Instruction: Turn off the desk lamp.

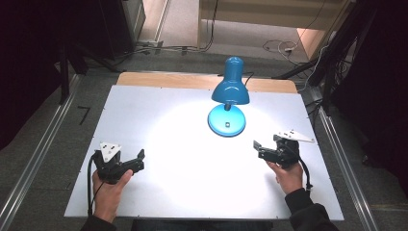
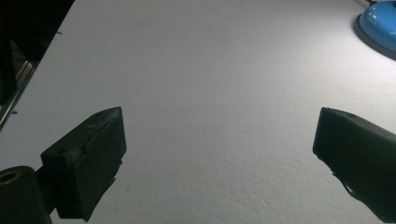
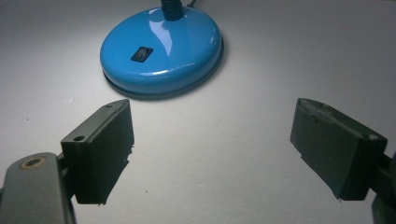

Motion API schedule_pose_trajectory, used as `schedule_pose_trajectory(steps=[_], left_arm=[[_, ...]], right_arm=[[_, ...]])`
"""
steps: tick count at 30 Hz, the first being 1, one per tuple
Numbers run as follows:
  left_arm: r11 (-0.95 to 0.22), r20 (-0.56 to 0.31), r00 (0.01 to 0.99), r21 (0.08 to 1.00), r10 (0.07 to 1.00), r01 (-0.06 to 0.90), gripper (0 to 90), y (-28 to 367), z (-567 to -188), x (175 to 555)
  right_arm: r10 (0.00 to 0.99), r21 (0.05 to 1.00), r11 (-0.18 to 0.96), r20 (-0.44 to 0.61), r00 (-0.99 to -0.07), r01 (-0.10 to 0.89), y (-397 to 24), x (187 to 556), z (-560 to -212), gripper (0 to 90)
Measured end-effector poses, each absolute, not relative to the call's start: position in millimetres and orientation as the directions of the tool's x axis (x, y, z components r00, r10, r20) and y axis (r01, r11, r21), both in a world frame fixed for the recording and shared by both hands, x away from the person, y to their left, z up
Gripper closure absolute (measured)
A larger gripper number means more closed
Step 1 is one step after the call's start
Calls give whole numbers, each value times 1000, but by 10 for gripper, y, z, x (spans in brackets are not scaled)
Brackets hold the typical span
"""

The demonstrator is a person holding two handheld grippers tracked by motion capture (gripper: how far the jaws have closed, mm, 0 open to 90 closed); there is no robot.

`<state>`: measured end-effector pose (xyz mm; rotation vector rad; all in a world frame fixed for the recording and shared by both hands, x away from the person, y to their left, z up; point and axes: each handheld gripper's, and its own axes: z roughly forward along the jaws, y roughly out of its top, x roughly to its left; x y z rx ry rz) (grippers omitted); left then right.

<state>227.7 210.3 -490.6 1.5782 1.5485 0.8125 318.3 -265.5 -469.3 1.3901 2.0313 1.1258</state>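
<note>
A blue desk lamp (image 1: 230, 89) stands lit at the back middle of the white table (image 1: 192, 159), its shade bent down over its round base (image 1: 226, 120). The base has a small black switch (image 3: 142, 53). My left gripper (image 1: 136, 162) rests near the front left, held in a hand, jaws wide apart with nothing between them; the left gripper view shows bare tabletop and the lamp base (image 2: 379, 25) far off at the top right. My right gripper (image 1: 262, 149) is at the right, open and empty, pointing at the lamp base (image 3: 161, 46) a short way ahead.
The lamp casts a bright pool of light over the table's middle. A wooden strip (image 1: 168, 79) runs along the table's far edge. Cables (image 1: 281, 46) lie on the floor behind. Metal rails (image 1: 33, 159) flank the table on both sides.
</note>
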Motion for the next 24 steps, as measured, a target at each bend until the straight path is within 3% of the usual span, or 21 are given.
schedule_pose_trajectory(steps=[20,24], left_arm=[[45,-82,50,852,995,521,33,2124,-4918,2278],[51,-88,46,854,995,518,33,2135,-4913,2274]], right_arm=[[897,804,188,94,-432,564,-2279,3366,-4716,128],[898,813,173,101,-427,556,-2232,3398,-4725,161]])
